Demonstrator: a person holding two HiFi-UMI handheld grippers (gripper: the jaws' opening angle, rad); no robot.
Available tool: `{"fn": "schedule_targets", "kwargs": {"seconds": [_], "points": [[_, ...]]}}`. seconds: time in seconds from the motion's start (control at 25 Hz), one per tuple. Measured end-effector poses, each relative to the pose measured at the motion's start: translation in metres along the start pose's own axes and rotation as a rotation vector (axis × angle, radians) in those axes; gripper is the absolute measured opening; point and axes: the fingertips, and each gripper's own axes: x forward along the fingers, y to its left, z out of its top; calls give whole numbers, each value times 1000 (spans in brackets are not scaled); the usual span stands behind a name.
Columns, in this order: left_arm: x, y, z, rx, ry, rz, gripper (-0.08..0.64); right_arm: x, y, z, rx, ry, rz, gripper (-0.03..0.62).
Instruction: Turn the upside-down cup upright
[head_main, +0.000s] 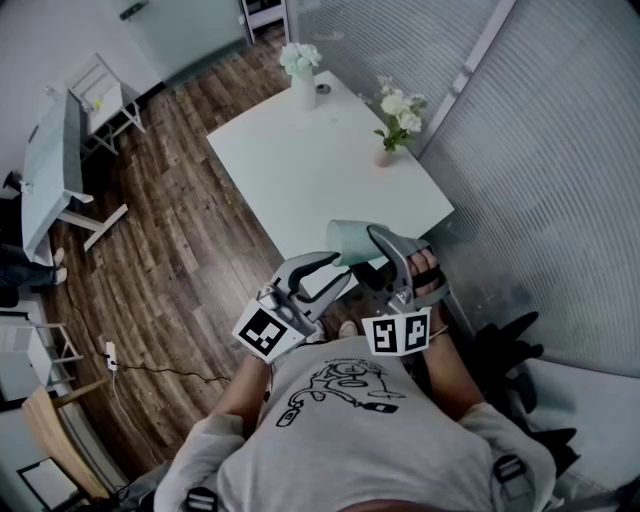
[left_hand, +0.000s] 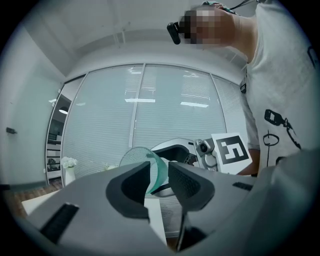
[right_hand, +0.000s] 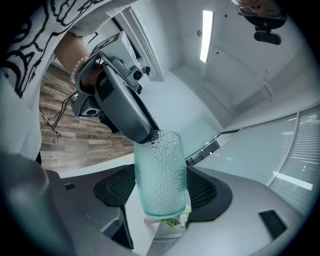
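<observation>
A pale green dimpled glass cup (head_main: 348, 240) hangs in the air over the near edge of the white table (head_main: 300, 170), tilted. My right gripper (head_main: 376, 256) is shut on it; in the right gripper view the cup (right_hand: 160, 175) fills the space between both pads of the right gripper (right_hand: 160, 194). My left gripper (head_main: 334, 270) reaches in from the left, and one of its fingers (right_hand: 125, 112) meets the cup's far end. In the left gripper view the cup's edge (left_hand: 137, 156) stands between the parted jaws of the left gripper (left_hand: 159, 180), with the pads not pressing on it.
A white vase of flowers (head_main: 303, 78) and a small pink vase of flowers (head_main: 393, 125) stand at the table's far side. A glass wall with blinds (head_main: 540, 150) runs along the right. A black chair (head_main: 510, 350) is near my right side. Wood floor (head_main: 170, 220) lies on the left.
</observation>
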Motion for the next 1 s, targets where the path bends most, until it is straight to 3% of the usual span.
{"fn": "schedule_targets", "kwargs": {"seconds": [0.44,0.68,1.0], "points": [[-10,15,8,-53,-59,79,238,-8,-15,3,123,-46,-48,330],[-5,15,17,-127,-109,43,322,-14,-23,7,291,-119,-46,328],[5,10,28,-143,-127,0,339,-22,-25,17,545,-253,20,327]]}}
